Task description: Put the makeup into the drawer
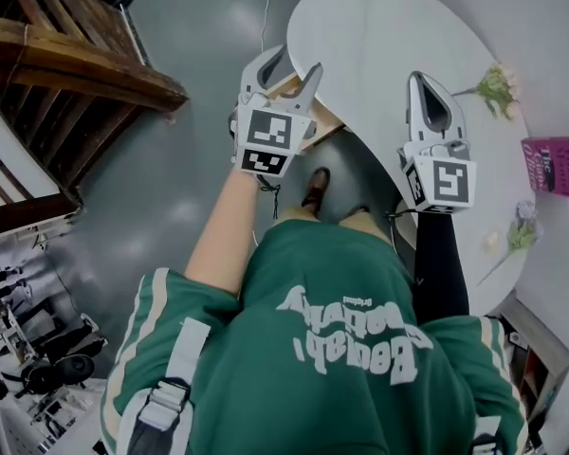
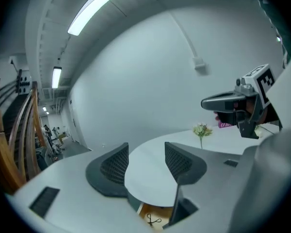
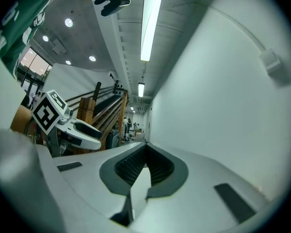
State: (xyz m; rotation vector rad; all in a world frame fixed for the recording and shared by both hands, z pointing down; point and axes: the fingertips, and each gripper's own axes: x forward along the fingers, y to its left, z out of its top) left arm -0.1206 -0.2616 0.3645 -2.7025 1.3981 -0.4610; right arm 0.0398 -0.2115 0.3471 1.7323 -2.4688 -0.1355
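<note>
While I steer this rig from afar, the white oval table fills the head view toward 1 o'clock. A wooden staircase stands at 10 o'clock across the grey floor. The person in a green sweatshirt stands at the table's near edge, holding both tools roughly level. The left tool, at 12 o'clock, has its jaws spread wide with only air between them. It hangs over the wooden drawer, which stands pulled out from under the table's rim. The right tool, at 2 o'clock over the table's near edge, has its jaws closed together on nothing. A pink book lies at 3 o'clock by the table's far side, and a flower sprig lies at 2 o'clock. In the left gripper view a small black looped item lies on the drawer's floor at 6 o'clock. I cannot tell whether it is the makeup.
</note>
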